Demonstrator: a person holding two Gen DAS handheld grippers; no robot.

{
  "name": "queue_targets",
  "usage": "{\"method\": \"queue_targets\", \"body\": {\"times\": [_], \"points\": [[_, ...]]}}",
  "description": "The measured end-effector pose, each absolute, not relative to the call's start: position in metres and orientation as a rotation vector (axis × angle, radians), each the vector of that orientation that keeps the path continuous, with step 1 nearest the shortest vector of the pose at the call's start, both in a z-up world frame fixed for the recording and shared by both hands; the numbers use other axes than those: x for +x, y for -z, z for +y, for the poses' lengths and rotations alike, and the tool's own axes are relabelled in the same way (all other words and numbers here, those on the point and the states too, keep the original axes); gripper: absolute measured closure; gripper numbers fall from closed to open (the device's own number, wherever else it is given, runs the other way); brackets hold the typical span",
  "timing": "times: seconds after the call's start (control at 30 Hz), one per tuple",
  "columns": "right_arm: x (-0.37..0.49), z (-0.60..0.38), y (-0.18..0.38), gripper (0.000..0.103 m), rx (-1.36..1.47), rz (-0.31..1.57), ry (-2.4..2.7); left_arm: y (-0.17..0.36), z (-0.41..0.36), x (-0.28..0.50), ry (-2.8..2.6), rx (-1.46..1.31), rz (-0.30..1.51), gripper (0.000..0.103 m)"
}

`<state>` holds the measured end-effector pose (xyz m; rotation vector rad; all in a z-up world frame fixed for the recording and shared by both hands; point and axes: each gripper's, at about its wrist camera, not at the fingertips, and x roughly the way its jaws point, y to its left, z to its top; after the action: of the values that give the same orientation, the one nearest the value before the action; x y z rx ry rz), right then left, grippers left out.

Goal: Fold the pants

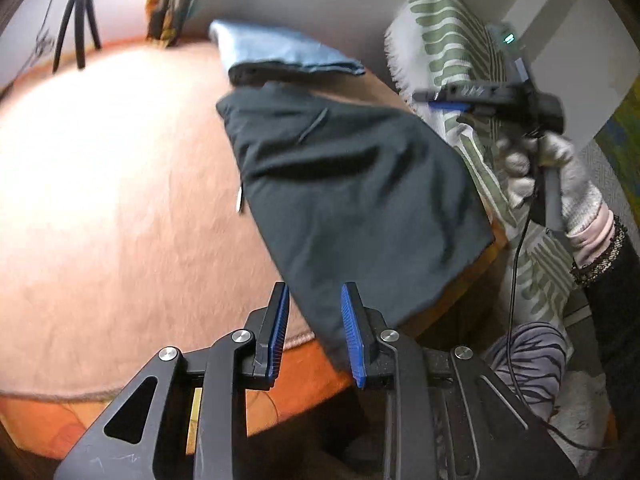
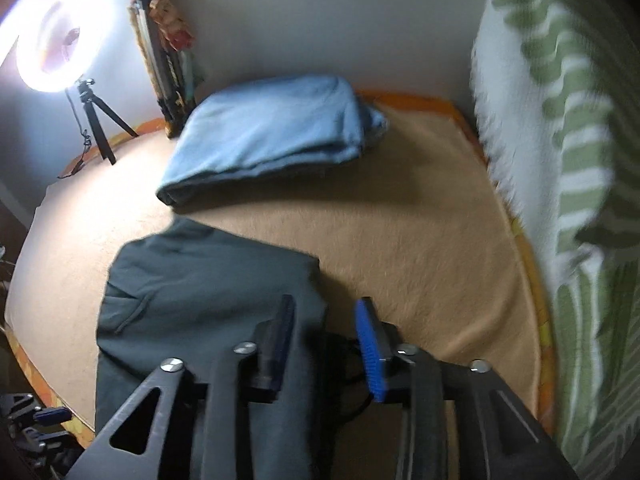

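Dark folded pants (image 1: pixel 352 200) lie on the tan blanket of the bed (image 1: pixel 100 200); they also show in the right wrist view (image 2: pixel 200 300), lower left. My left gripper (image 1: pixel 314 312) is open, its blue pads on either side of the pants' near corner, not closed on it. My right gripper (image 2: pixel 324 332) is open above the pants' right edge and holds nothing. It also shows in the left wrist view (image 1: pixel 452 102), raised at the far right in a gloved hand.
A folded light blue garment (image 2: pixel 272 132) lies at the back of the bed. A green-and-white patterned pillow (image 2: pixel 560 160) stands along the right side. A ring light on a tripod (image 2: pixel 56 40) and a stack of items (image 2: pixel 168 60) stand by the back wall.
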<state>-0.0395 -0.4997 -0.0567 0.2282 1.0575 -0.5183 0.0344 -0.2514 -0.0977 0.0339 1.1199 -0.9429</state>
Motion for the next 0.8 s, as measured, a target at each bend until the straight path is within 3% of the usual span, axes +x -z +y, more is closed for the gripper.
{"method": "queue_targets", "body": {"times": [0.33,0.8], "points": [[0.033,-0.423,0.041,0.062,0.181,1.045,0.203,0.112,-0.27,0.02,0.988,-0.031,1.168,0.078],[0.14,-0.369,0.122,0.053,0.016,1.253,0.023,0.121,-0.266,0.027,0.985,-0.078,1.192,0.078]]}}
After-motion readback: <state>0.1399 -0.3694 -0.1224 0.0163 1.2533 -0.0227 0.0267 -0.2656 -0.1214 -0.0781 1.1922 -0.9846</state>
